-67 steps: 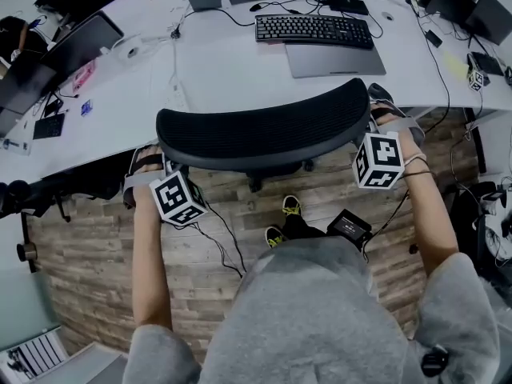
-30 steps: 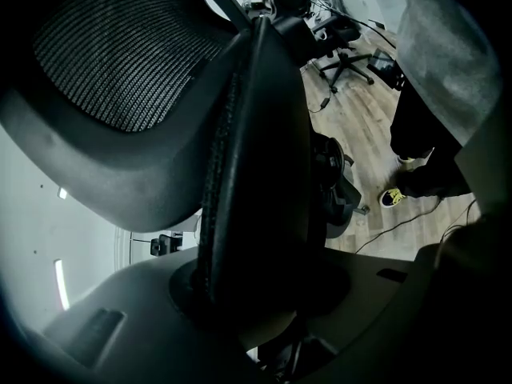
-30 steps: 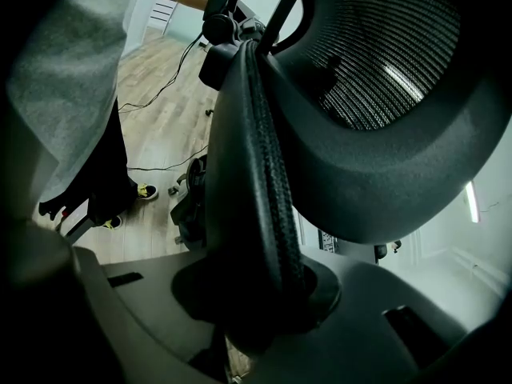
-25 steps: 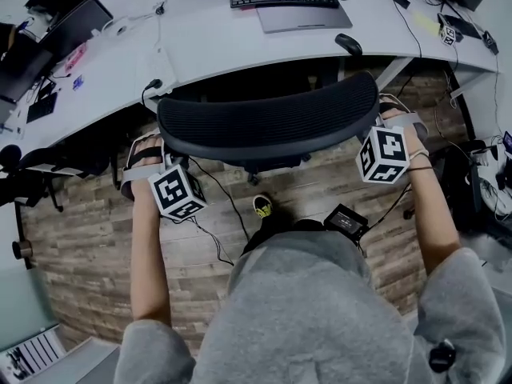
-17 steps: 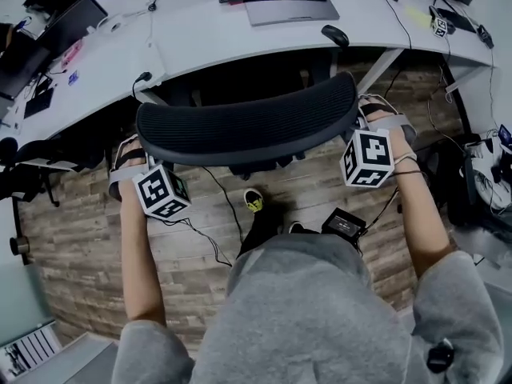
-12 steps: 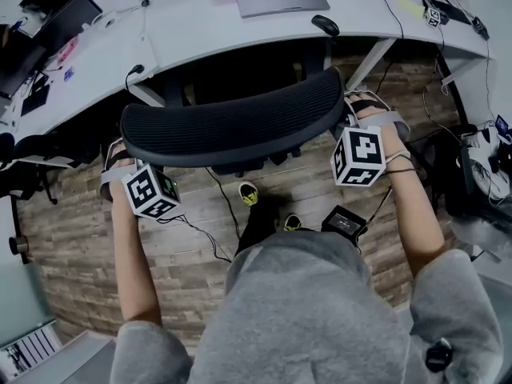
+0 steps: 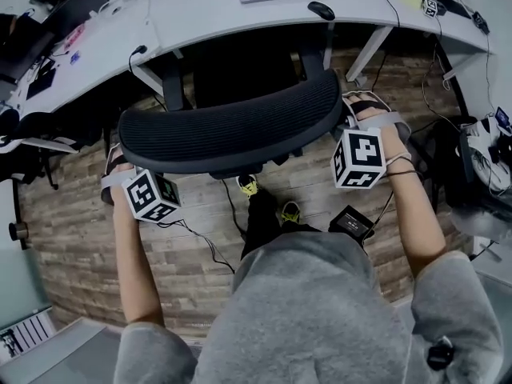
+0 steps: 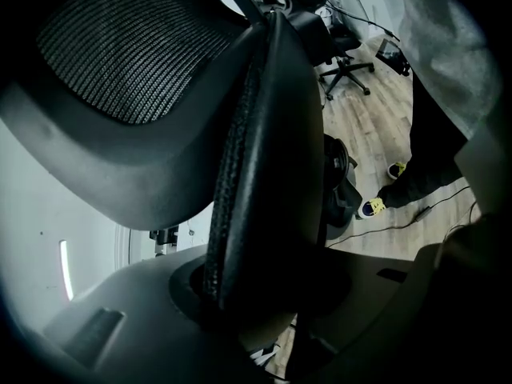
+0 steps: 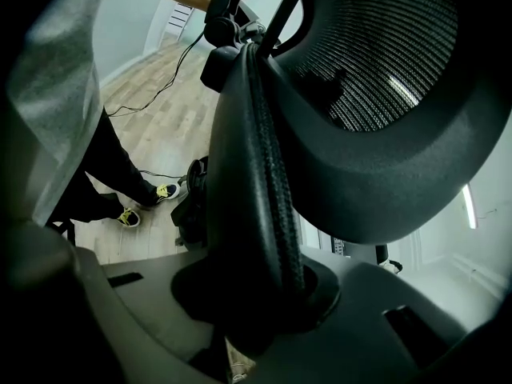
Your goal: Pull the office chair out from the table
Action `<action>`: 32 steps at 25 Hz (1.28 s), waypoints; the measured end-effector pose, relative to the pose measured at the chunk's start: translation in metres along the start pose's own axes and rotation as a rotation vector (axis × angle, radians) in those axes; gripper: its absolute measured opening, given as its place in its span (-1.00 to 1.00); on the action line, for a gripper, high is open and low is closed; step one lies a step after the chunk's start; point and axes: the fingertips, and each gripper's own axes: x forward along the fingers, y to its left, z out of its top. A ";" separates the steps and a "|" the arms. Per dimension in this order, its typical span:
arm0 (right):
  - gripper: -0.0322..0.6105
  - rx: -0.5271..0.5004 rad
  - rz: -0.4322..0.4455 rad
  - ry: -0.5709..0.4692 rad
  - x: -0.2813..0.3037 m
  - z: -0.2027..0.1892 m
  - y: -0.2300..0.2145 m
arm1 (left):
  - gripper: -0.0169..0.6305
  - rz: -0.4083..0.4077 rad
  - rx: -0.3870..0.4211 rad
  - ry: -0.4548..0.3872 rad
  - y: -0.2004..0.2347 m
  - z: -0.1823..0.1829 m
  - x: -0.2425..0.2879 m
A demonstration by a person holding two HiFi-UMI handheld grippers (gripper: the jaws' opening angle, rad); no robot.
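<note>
grip: left gripper and right gripper each clamp an edge of the office chair back | progress: chair looks clear of the table; little pulling left

Both forearms reach toward twelve o'clock, the left gripper at nine o'clock and the right gripper at two o'clock, each clamped on an end of the chair back.

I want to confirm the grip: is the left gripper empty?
No, the left gripper is clamped on the side edge of the office chair's backrest, which fills the space between its jaws.
</note>
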 end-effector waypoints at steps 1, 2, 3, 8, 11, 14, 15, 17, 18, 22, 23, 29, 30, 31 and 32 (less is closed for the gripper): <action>-0.58 -0.003 0.000 -0.002 -0.004 0.001 0.005 | -0.46 0.001 -0.002 0.002 -0.005 -0.001 -0.006; -0.58 -0.006 0.000 -0.004 -0.008 0.002 0.009 | -0.46 0.003 -0.005 0.005 -0.010 -0.002 -0.011; -0.58 -0.009 0.001 -0.006 -0.011 0.003 0.014 | -0.46 0.005 -0.008 0.009 -0.015 -0.003 -0.017; -0.58 -0.026 0.007 -0.018 -0.030 0.006 0.034 | -0.46 0.018 -0.026 0.030 -0.039 -0.005 -0.046; -0.58 -0.028 0.012 -0.019 -0.042 0.007 0.047 | -0.45 0.012 -0.031 0.029 -0.052 -0.004 -0.061; -0.58 -0.029 0.013 -0.019 -0.055 0.012 0.060 | -0.45 0.013 -0.031 0.033 -0.063 -0.009 -0.075; -0.58 -0.028 0.013 -0.018 -0.059 0.013 0.064 | -0.45 0.013 -0.030 0.031 -0.066 -0.010 -0.079; -0.58 -0.026 0.014 -0.014 -0.066 0.015 0.073 | -0.45 0.009 -0.027 0.027 -0.074 -0.012 -0.087; -0.58 -0.024 0.015 -0.011 -0.071 0.016 0.078 | -0.45 0.008 -0.025 0.024 -0.078 -0.013 -0.091; -0.58 -0.015 0.004 0.002 -0.088 0.026 0.096 | -0.45 0.008 -0.022 -0.009 -0.091 -0.017 -0.108; -0.58 -0.012 0.002 0.005 -0.093 0.029 0.101 | -0.45 0.007 -0.022 -0.015 -0.095 -0.018 -0.113; -0.57 0.013 -0.009 0.012 -0.123 0.042 0.135 | -0.44 0.013 0.003 -0.025 -0.116 -0.031 -0.141; -0.57 0.014 -0.012 0.010 -0.128 0.044 0.139 | -0.44 0.013 0.006 -0.025 -0.119 -0.032 -0.146; -0.57 0.016 -0.011 0.010 -0.133 0.045 0.145 | -0.44 0.012 0.009 -0.025 -0.124 -0.033 -0.151; -0.57 0.020 -0.010 0.012 -0.138 0.045 0.151 | -0.44 0.010 0.011 -0.026 -0.128 -0.032 -0.156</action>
